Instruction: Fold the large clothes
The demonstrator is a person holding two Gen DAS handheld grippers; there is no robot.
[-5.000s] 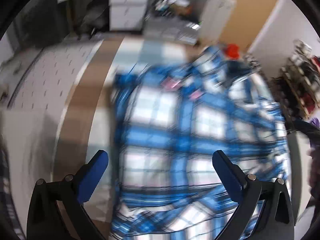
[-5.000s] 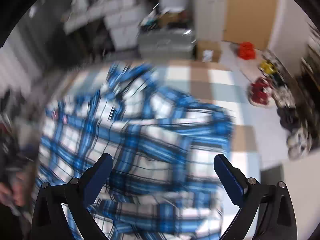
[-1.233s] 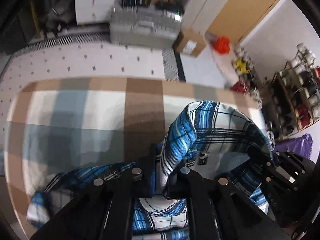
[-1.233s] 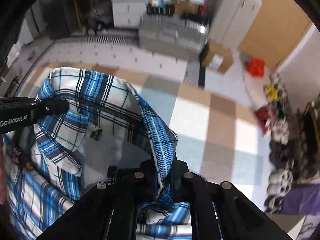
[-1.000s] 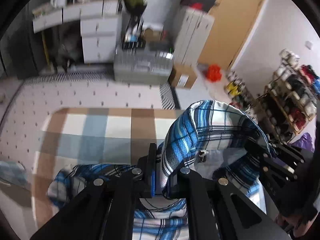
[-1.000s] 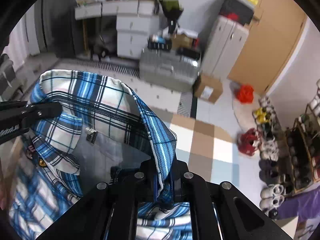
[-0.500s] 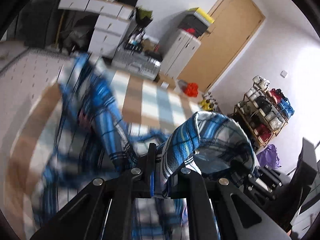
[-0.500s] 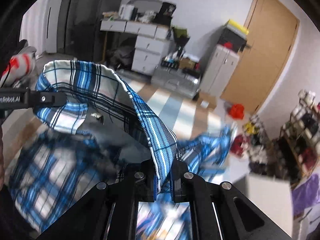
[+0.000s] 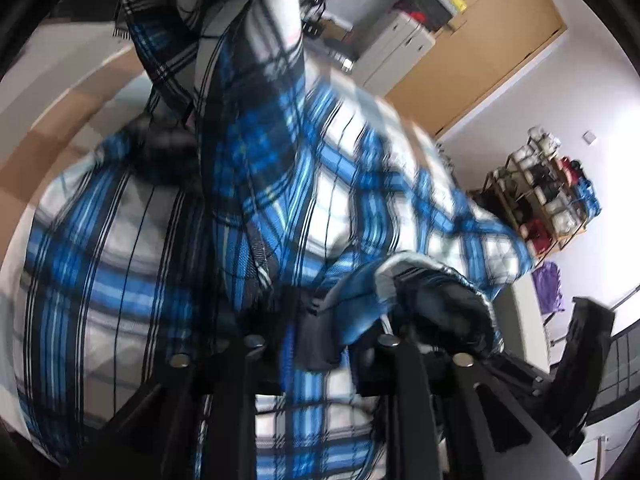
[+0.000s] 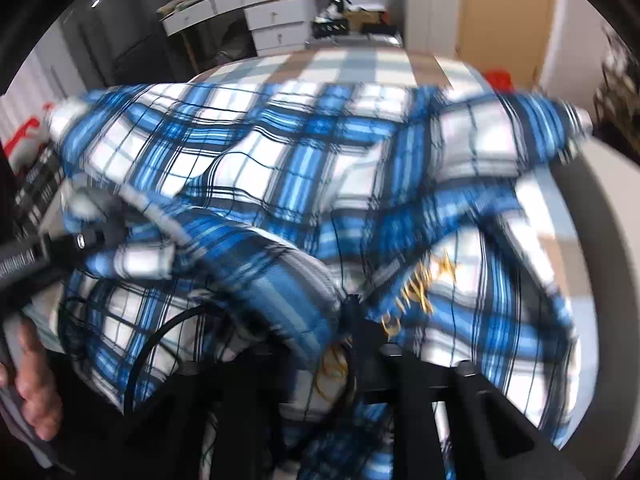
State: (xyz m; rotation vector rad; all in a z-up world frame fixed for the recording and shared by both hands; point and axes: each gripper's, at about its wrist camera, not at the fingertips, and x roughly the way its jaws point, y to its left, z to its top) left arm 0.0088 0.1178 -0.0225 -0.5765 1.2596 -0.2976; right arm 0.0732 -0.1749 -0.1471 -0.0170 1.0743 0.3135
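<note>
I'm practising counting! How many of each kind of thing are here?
Blue checked shirt: 1
Tongs: 2, left tongs and right tongs, jaws just opening, shirt cloth between them
Hand: 1
Checked cover: 1
Total: 5

- The blue plaid shirt billows across nearly the whole view in front of the left tongs, blocking the way ahead.
- It likewise drapes over the right tongs.
- Bare checked bed lies open beyond the cloth.
- A shoe rack lines the wall, well apart.
</note>
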